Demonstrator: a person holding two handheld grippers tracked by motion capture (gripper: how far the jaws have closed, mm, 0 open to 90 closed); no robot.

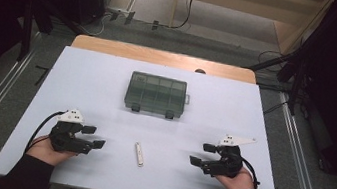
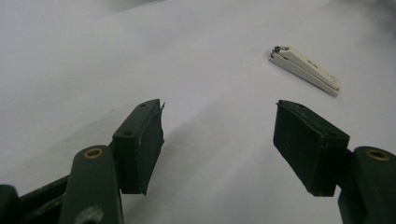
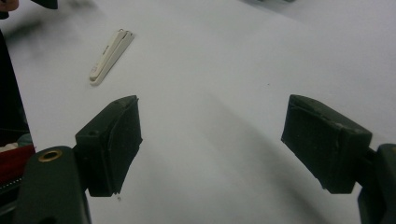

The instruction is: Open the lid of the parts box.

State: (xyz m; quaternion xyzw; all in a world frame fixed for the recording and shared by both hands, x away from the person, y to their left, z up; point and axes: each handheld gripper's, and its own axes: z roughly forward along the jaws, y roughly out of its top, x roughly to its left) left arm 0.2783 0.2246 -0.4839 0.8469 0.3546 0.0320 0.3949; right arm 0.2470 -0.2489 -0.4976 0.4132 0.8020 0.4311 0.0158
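The white table [image 1: 106, 90] carries a closed grey compartment box [image 1: 156, 94] at the far middle, and a nail clipper [image 1: 139, 154] lies near the front edge, between the left gripper [image 1: 94, 136] and right gripper [image 1: 200, 154], apart from both. Both grippers' jaws stand wide apart, empty. The clipper looks light, stiff, slick and flat, so it is probably best pinched across its narrow sides at mid-length. The left gripper view shows the clipper's [image 2: 306, 70] pivot end and faint lettering; the high view adds the box.
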